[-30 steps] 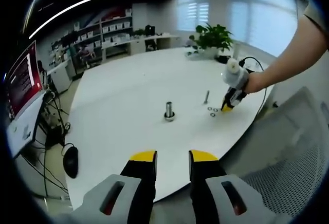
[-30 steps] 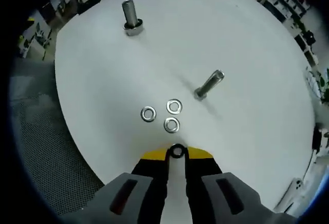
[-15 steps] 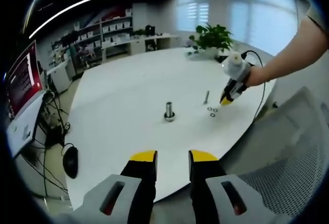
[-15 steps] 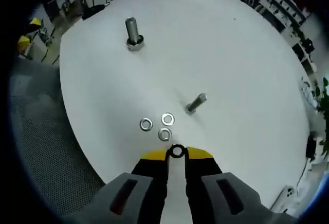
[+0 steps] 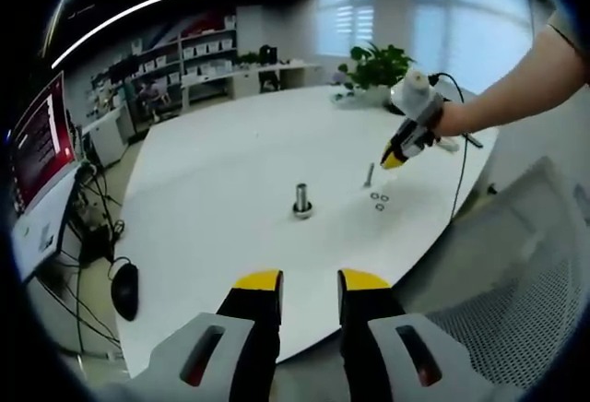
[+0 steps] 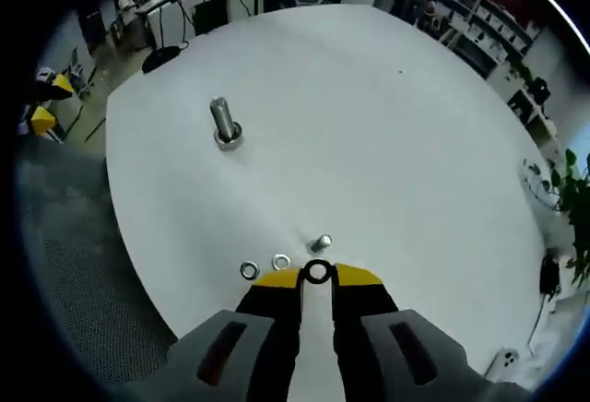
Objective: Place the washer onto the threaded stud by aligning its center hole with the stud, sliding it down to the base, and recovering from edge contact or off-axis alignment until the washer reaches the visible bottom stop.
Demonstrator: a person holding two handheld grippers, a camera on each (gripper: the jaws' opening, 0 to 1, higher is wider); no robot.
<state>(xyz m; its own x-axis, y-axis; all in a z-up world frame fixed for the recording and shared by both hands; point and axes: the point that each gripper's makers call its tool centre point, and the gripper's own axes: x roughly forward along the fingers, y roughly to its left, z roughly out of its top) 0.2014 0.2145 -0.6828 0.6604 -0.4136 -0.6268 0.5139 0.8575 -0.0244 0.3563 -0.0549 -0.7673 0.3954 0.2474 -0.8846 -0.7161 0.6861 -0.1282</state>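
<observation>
Right gripper view, right gripper (image 6: 318, 274) clamped on washer (image 6: 318, 272), threaded stud (image 6: 322, 243) at twelve o'clock, left gripper (image 5: 309, 281) jaws apart, monitor (image 5: 37, 144) text unreadable.

Just ahead of the right gripper (image 6: 317, 275) stands the thin stud (image 6: 322, 242), two washers (image 6: 265, 266) at its left, the thick stud (image 6: 222, 124) far beyond.

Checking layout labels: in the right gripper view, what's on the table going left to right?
Large stud → loose washer → second loose washer → washer in the right gripper.
</observation>
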